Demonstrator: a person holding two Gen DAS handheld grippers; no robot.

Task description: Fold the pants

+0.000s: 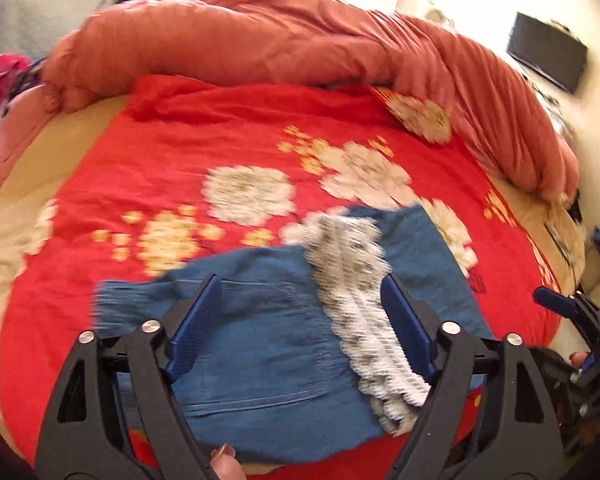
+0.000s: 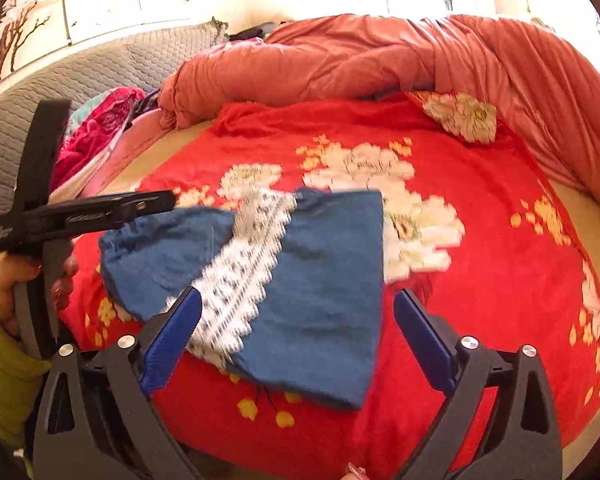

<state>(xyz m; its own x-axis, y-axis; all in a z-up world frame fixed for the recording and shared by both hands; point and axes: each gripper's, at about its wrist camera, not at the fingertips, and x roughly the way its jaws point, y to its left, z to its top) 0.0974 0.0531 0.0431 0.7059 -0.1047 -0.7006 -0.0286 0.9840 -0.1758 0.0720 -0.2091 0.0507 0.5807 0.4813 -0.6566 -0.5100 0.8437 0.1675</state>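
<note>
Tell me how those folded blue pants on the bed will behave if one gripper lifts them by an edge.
The pants would probably flop and unfold: the cloth looks soft and wrinkled, lying in loose layers. The lace trim looks thin and open, so it may snag on a gripper finger. Pushed, they would likely bunch up rather than slide, since the red blanket beneath is soft cloth too.

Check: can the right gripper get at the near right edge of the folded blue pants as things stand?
Probably yes. The right gripper is open and empty, the pants lie flat on the red floral blanket right before it, and nothing covers that edge.
</note>
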